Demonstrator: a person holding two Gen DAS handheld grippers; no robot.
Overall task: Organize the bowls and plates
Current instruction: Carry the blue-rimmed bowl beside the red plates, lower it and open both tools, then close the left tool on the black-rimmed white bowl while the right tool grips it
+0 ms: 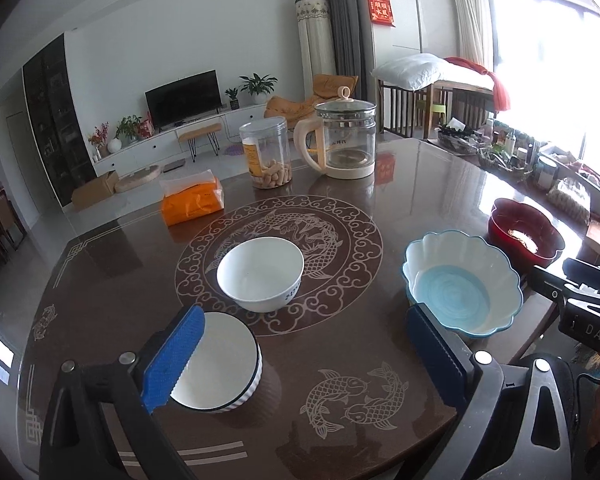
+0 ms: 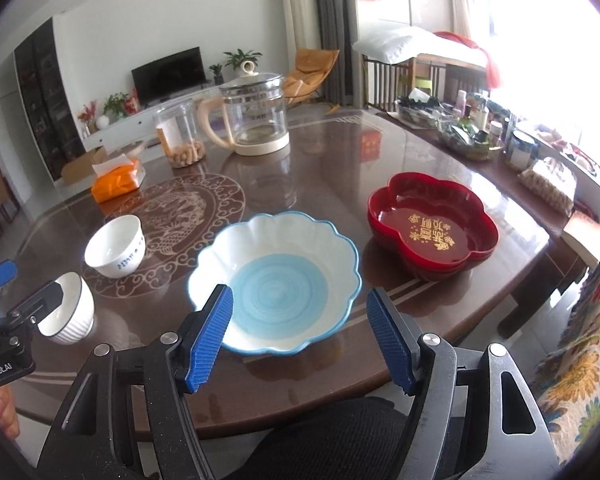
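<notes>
Four dishes stand on the brown table [image 1: 112,280]. A white ribbed bowl [image 1: 224,368] sits nearest, partly hidden behind the left finger of my left gripper [image 1: 305,314], which is open and holds nothing. Beyond it is a plain white bowl [image 1: 260,274]. A blue scalloped bowl [image 2: 274,280] lies just ahead of and below my right gripper [image 2: 299,292], whose jaws stand open on either side of its near rim without touching it. A red flower-shaped dish [image 2: 432,226] with gold writing sits to its right.
A glass kettle [image 1: 346,144], a clear jar of peanuts [image 1: 266,154] and an orange tissue pack [image 1: 192,200] stand at the table's far side. Bottles and trays [image 2: 472,132] crowd the far right edge. A person's dark lap [image 2: 332,432] is at the near edge.
</notes>
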